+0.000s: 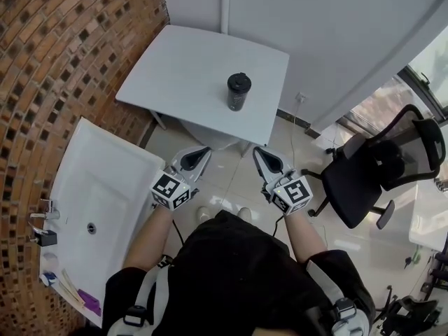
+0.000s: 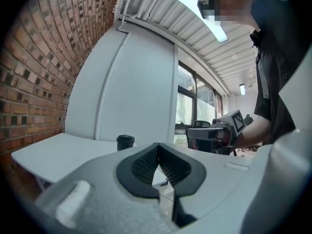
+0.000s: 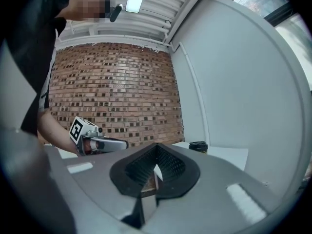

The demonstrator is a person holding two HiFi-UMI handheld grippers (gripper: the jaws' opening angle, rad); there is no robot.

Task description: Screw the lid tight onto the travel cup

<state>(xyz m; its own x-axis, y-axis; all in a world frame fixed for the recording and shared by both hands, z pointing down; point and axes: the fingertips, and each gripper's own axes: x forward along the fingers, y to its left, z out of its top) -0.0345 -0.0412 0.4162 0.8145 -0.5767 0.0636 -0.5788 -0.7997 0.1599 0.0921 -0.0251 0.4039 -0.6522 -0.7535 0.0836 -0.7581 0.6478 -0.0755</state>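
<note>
A black travel cup (image 1: 238, 92) with its black lid on top stands upright near the front edge of the white table (image 1: 182, 68). It also appears small in the left gripper view (image 2: 125, 142) and in the right gripper view (image 3: 198, 146). My left gripper (image 1: 199, 154) is held off the table, below and left of the cup, jaws shut and empty. My right gripper (image 1: 262, 155) hangs beside it, below the cup, shut and empty too. Each gripper sees the other: the right gripper (image 2: 195, 133) and the left gripper (image 3: 119, 143).
A brick wall (image 1: 63, 54) runs along the left. A white sink counter (image 1: 105, 194) with a tap stands at the lower left. A black office chair (image 1: 378, 166) is to the right, on the tiled floor. A white wall panel (image 1: 315, 26) stands behind the table.
</note>
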